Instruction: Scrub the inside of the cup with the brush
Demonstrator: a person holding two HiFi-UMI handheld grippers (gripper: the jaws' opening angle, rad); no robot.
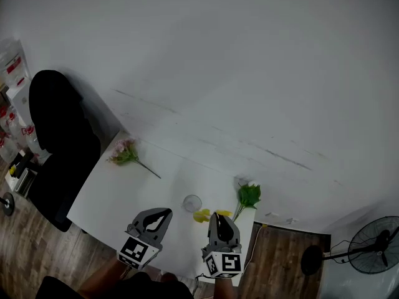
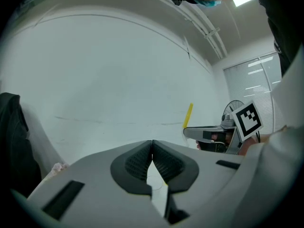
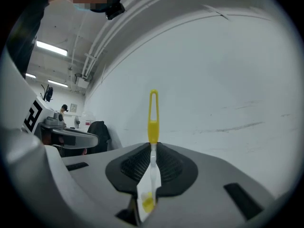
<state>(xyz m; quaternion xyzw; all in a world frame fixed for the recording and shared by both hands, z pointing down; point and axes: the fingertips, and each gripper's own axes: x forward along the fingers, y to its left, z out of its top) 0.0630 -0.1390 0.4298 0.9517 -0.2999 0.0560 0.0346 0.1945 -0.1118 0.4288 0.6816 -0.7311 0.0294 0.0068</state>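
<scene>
- My right gripper (image 3: pixel 153 146) is clamped on the white shaft of the brush (image 3: pixel 153 113). The jaws are closed on it at mid-length.
- The brush's long axis runs along the jaws. The yellow looped end sticks out past the fingertips, and a white-and-yellow part trails behind the pads. I cannot tell which end carries the bristles.
- My left gripper (image 2: pixel 152 144) has its jaws pressed together, with nothing between them.
- In the head view the glass cup (image 1: pixel 192 202) stands upright on the white table (image 1: pixel 106 192), mouth up. It lies just ahead of and between the tips of the left gripper (image 1: pixel 161 215) and the right gripper (image 1: pixel 219 217), about equally near to each.
- Judgement: the cup lies forward and to the left of the brush-holding gripper, and lower. The working end must be tipped down to line up with the cup's vertical axis before it goes in.
- Judgement: the left gripper must open before it can steady the cup.
</scene>
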